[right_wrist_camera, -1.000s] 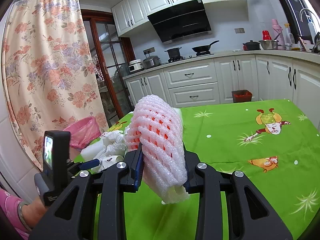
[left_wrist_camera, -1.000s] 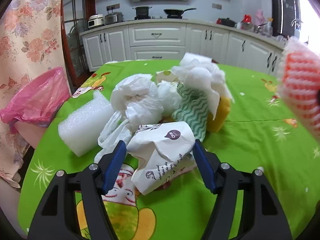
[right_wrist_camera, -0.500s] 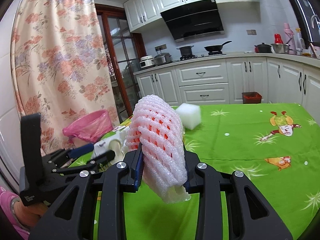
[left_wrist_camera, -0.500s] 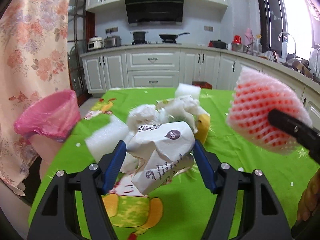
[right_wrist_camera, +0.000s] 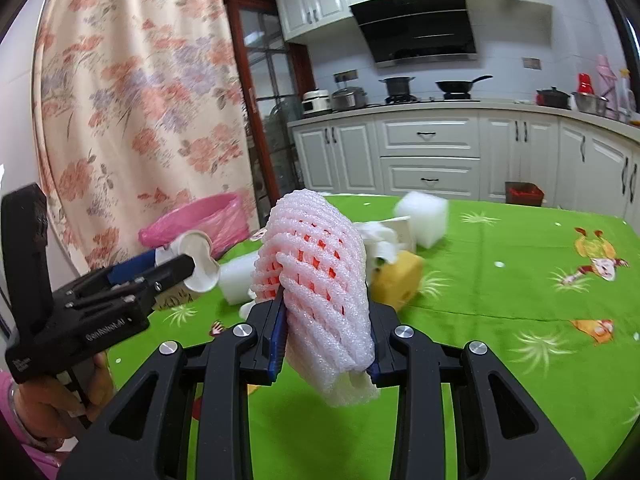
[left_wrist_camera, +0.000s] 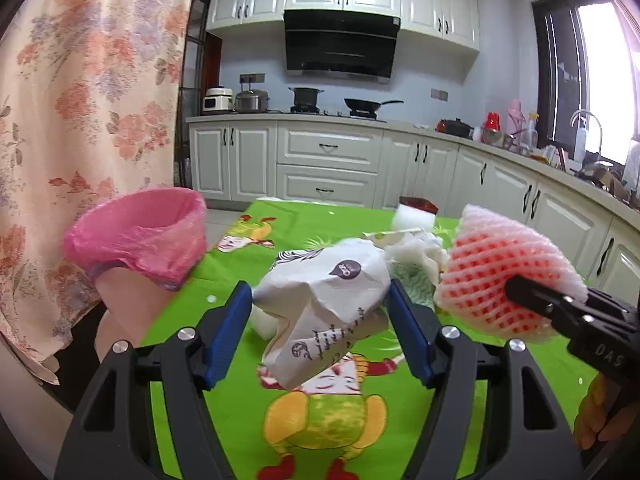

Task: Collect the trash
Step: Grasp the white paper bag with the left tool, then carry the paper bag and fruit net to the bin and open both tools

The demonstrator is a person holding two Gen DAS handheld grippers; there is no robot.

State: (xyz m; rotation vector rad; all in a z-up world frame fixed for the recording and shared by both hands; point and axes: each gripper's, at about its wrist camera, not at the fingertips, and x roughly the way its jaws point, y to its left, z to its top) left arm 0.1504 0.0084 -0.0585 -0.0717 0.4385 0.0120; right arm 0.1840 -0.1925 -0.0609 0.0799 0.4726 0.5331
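Note:
My left gripper (left_wrist_camera: pixel 320 328) is shut on a crumpled white paper cup (left_wrist_camera: pixel 324 304) and holds it above the green table (left_wrist_camera: pixel 248 404). The cup also shows in the right wrist view (right_wrist_camera: pixel 196 264). My right gripper (right_wrist_camera: pixel 326 336) is shut on a pink foam fruit net (right_wrist_camera: pixel 320 280), which also shows at the right of the left wrist view (left_wrist_camera: pixel 504 276). A bin lined with a pink bag (left_wrist_camera: pixel 140 236) stands off the table's left edge, ahead and left of both grippers; it also shows in the right wrist view (right_wrist_camera: pixel 192 224).
A pile of trash stays on the table: a white foam block (right_wrist_camera: pixel 424 216), a yellow sponge (right_wrist_camera: pixel 396 280), white tissue and a green patterned cloth (left_wrist_camera: pixel 412 280). A floral curtain (left_wrist_camera: pixel 80 100) hangs left. Kitchen cabinets (left_wrist_camera: pixel 328 160) line the far wall.
Both grippers have lifted with their loads and moved left toward the pink bin. The bin is now nearer and larger in both views; the trash pile has dropped behind.

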